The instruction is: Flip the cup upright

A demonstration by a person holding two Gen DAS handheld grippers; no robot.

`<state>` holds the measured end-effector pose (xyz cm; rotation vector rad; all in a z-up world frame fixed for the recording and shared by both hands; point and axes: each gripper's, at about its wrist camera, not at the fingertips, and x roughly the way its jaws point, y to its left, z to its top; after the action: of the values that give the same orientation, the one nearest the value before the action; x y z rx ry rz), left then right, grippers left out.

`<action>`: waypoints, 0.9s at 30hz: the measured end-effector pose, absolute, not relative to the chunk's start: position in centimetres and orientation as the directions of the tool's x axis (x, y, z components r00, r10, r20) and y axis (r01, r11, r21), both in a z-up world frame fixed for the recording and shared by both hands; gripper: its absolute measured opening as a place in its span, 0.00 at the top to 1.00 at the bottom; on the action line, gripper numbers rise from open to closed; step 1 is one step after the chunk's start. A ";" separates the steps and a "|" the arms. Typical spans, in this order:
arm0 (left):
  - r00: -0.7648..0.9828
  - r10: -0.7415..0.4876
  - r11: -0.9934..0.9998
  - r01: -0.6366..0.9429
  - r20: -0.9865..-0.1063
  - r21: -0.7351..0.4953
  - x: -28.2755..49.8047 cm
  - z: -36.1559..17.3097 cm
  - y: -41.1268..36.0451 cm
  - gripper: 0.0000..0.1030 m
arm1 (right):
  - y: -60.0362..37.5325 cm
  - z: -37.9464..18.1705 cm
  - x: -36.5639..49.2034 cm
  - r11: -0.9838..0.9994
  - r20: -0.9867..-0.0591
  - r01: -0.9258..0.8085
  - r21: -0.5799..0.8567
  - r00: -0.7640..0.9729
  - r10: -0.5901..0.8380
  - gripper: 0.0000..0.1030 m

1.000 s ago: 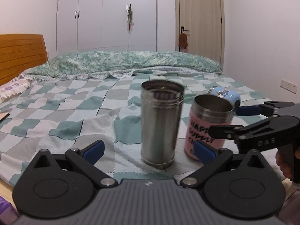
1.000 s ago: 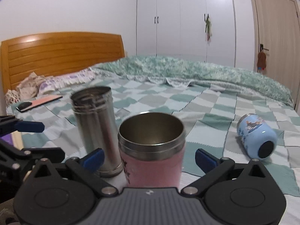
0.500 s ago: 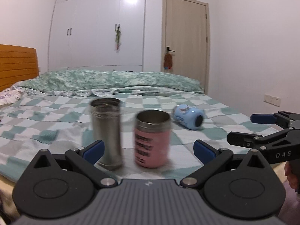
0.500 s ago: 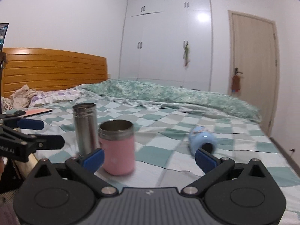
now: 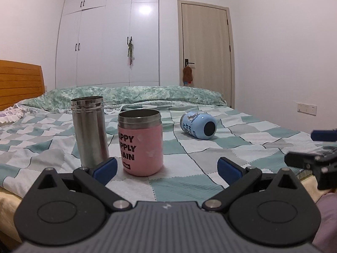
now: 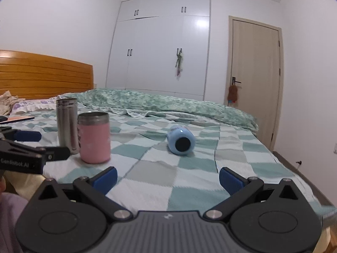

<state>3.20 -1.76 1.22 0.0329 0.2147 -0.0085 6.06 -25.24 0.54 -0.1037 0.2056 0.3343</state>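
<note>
A pink cup point(image 5: 140, 142) with black lettering stands upright on the checked bedspread, mouth up; it also shows in the right wrist view point(image 6: 94, 137). A tall steel cup point(image 5: 89, 130) stands upright just left of it, also in the right wrist view point(image 6: 67, 125). A light blue cup point(image 5: 199, 125) lies on its side farther right, its dark round end facing me, also in the right wrist view point(image 6: 181, 143). My left gripper point(image 5: 166, 167) is open and empty, short of the pink cup. My right gripper point(image 6: 168, 176) is open and empty, short of the blue cup.
The bed's near edge runs just under both grippers. A rumpled green duvet point(image 5: 134, 96) lies across the far side. A wooden headboard point(image 6: 44, 77) is at left, with a flat notebook point(image 6: 18, 119) near it. Wardrobe and door stand behind.
Both grippers have pulled back from the pink and steel cups, which now stand free and farther away. The right gripper has turned to face the lying blue cup.
</note>
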 end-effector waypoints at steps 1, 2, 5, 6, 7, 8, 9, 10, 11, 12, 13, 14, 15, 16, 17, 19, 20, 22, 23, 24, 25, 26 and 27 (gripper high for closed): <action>0.977 -0.007 0.999 0.014 -0.213 0.031 3.2 1.1 -1.8 0.00 | -25.4 0.4 6.0 0.943 -0.212 -0.327 -0.062 0.927 0.308 0.00; 0.977 -0.007 1.000 0.013 -0.211 0.028 3.1 1.0 -1.8 0.00 | -25.4 0.4 5.9 0.945 -0.200 -0.321 -0.057 0.931 0.304 0.00; 0.980 -0.002 1.000 0.004 -0.201 0.011 3.1 0.8 -1.8 0.00 | -25.8 0.3 5.6 0.949 -0.167 -0.312 -0.037 0.938 0.302 0.00; 0.980 0.005 1.000 -0.002 -0.197 0.013 3.1 0.8 -1.9 0.00 | -25.8 0.3 5.6 0.950 -0.160 -0.309 -0.037 0.941 0.299 0.00; 0.981 0.008 1.000 -0.004 -0.195 0.018 3.0 0.7 -2.0 0.00 | -25.7 0.3 5.5 0.952 -0.154 -0.304 -0.041 0.943 0.294 0.00; 0.981 0.009 1.000 -0.004 -0.192 0.025 3.0 0.7 -2.1 0.00 | -25.7 0.2 5.5 0.952 -0.153 -0.301 -0.047 0.944 0.291 0.00; 0.982 0.012 0.999 -0.006 -0.188 0.035 2.9 0.7 -2.2 0.00 | -25.6 0.3 5.5 0.952 -0.155 -0.300 -0.052 0.945 0.289 0.00; 0.983 0.016 0.999 -0.008 -0.184 0.042 2.7 0.6 -2.4 0.00 | -25.5 0.2 5.5 0.953 -0.157 -0.298 -0.056 0.945 0.286 0.00; 0.984 0.015 0.999 -0.007 -0.180 0.045 2.6 0.6 -2.4 0.00 | -25.4 0.2 5.5 0.954 -0.157 -0.293 -0.059 0.947 0.281 0.00; 0.984 0.014 0.999 -0.006 -0.177 0.046 2.4 0.6 -2.5 0.00 | -25.4 0.2 5.5 0.955 -0.156 -0.290 -0.061 0.948 0.278 0.00; 0.985 0.013 0.999 -0.005 -0.174 0.047 2.4 0.6 -2.6 0.00 | -25.4 0.2 5.4 0.956 -0.154 -0.287 -0.060 0.949 0.275 0.00; 0.985 0.013 0.999 -0.005 -0.170 0.047 2.2 0.6 -2.6 0.00 | -25.3 0.2 5.4 0.957 -0.151 -0.282 -0.060 0.951 0.271 0.00; 0.986 0.010 0.999 -0.003 -0.166 0.046 2.1 0.6 -2.6 0.00 | -25.4 0.2 5.3 0.959 -0.149 -0.277 -0.059 0.952 0.266 0.00; 0.986 0.010 0.999 -0.002 -0.164 0.045 2.1 0.6 -2.6 0.00 | -25.4 0.2 5.3 0.960 -0.148 -0.274 -0.058 0.953 0.264 0.00; 0.987 0.011 0.999 -0.003 -0.162 0.045 2.0 0.5 -2.6 0.00 | -25.4 0.2 5.3 0.961 -0.147 -0.272 -0.056 0.954 0.262 0.00; 0.987 0.010 0.999 -0.003 -0.160 0.043 1.9 0.5 -2.6 0.00 | -25.6 0.2 5.3 0.962 -0.145 -0.267 -0.054 0.955 0.257 0.00; 0.987 0.010 0.999 -0.003 -0.159 0.042 1.9 0.6 -2.6 0.00 | -25.6 0.2 5.3 0.963 -0.143 -0.265 -0.053 0.956 0.256 0.00; 0.988 0.007 0.999 -0.001 -0.157 0.039 1.9 0.6 -2.5 0.00 | -25.6 0.1 5.2 0.963 -0.140 -0.264 -0.054 0.957 0.254 0.00; 0.987 0.007 0.999 -0.001 -0.158 0.038 1.9 0.6 -2.5 0.00 | -25.5 0.1 5.2 0.963 -0.139 -0.263 -0.054 0.957 0.254 0.00; 0.988 0.007 0.999 -0.001 -0.157 0.038 1.9 0.6 -2.5 0.00 | -25.5 0.1 5.2 0.963 -0.139 -0.263 -0.054 0.957 0.253 0.00; 0.988 0.006 0.999 -0.001 -0.157 0.036 1.9 0.6 -2.5 0.00 | -25.4 0.0 5.2 0.963 -0.138 -0.263 -0.055 0.957 0.253 0.00; 0.988 0.006 0.999 0.000 -0.157 0.035 1.9 0.6 -2.4 0.00 | -25.4 0.0 5.2 0.963 -0.139 -0.263 -0.055 0.957 0.254 0.00; 0.988 0.005 0.999 0.000 -0.156 0.034 2.0 0.6 -2.4 0.00 | -25.4 0.0 5.2 0.963 -0.138 -0.263 -0.055 0.957 0.254 0.00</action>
<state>1.95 -2.43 0.58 0.0342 0.1570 0.0027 5.16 -25.44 0.03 -0.0727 0.1309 0.2625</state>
